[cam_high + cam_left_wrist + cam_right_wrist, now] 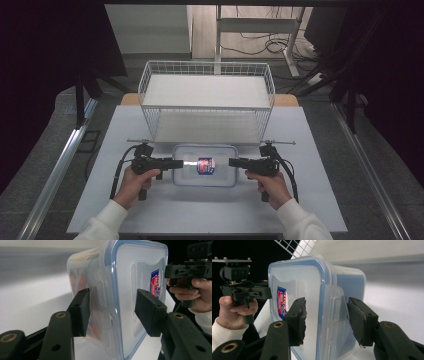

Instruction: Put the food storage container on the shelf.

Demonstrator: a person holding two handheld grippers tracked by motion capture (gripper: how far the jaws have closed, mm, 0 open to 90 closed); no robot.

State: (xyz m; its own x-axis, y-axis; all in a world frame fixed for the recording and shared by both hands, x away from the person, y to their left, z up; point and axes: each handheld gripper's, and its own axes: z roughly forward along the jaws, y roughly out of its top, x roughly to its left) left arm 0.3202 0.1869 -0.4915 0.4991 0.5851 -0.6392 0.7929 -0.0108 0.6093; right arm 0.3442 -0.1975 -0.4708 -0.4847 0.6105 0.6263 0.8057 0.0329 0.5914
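Lying flat on the pale surface (pixel 210 210), lid up, the clear plastic food container (pixel 205 165) runs its long axis left to right, straight from one gripper to the other, just in front of the white wire basket (pixel 207 100). A red-and-blue label (pixel 205 165) sits near the lid's middle. At the container's left end, the left gripper (pixel 179 163) points in level, its jaws standing apart, straddling the short end at the side latch (pixel 101 290); in the left gripper view one pad is over the lid, the other under the body, neither clearly pressing. At the right end, the right gripper (pixel 233 162) mirrors it, jaws parted around the folded latch flap (pixel 337 315), pads just beside the plastic with gaps showing. Each hand grips its handle low, white sleeves at the near edge.
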